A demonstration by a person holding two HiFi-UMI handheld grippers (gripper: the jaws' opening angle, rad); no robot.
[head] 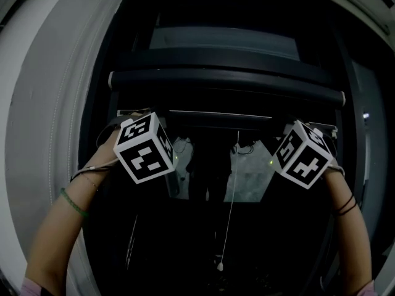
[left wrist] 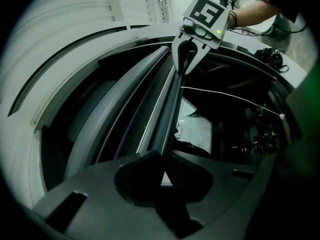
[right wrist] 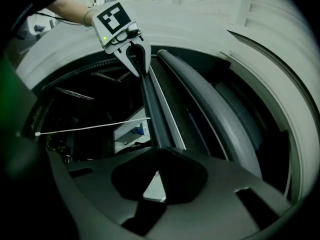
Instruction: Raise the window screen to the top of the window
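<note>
The window screen's dark bottom bar runs across the window just under the roller housing. My left gripper is shut on the bar near its left end, and my right gripper is shut on it near the right end. In the left gripper view the bar leads from my jaws up to the right gripper. In the right gripper view the bar leads from my jaws to the left gripper. A strip of dark mesh shows between bar and housing.
A thin white pull cord hangs from the bar's middle and ends in a small knob. The white window frame curves round the left side. Behind the dark glass lie dim pale shapes. White slats lie above the frame.
</note>
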